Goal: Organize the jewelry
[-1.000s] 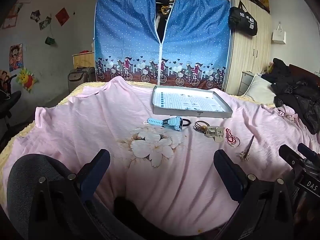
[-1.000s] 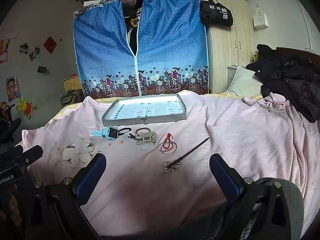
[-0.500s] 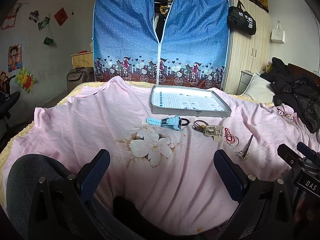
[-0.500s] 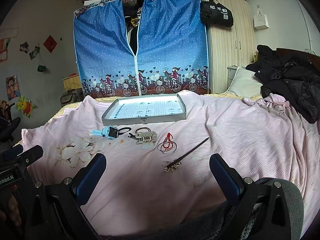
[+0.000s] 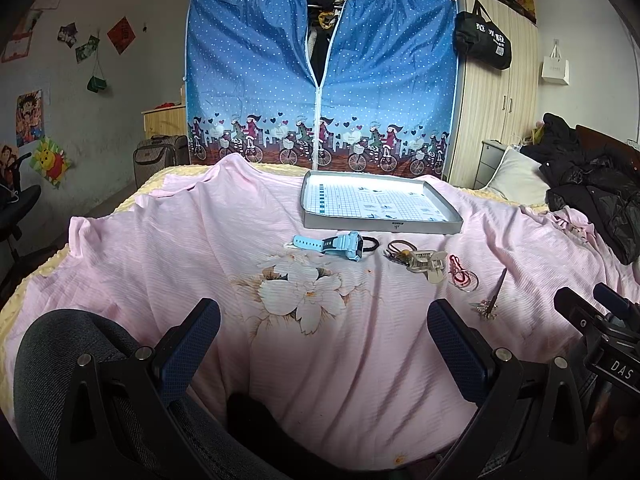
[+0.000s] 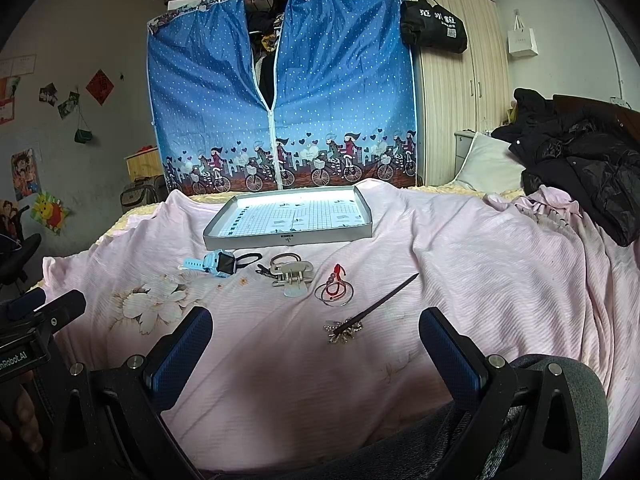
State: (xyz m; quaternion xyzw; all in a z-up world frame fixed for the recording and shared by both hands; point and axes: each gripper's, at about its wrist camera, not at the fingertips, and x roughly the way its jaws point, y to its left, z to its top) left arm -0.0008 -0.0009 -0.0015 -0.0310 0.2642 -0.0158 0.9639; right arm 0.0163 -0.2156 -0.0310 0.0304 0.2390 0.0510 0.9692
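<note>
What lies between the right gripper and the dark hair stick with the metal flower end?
Nothing visible. The dark hair stick with the metal flower end lies on the pink bedsheet just ahead of the open right gripper, with only bare sheet between. The red cord bracelet lies farther away, beyond it.

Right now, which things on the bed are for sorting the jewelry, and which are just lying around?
For the job: tray, blue watch, hair clip, red bracelet, hair stick, black hair tie.

Lying about: black coat, pillow, pink sheet.
</note>
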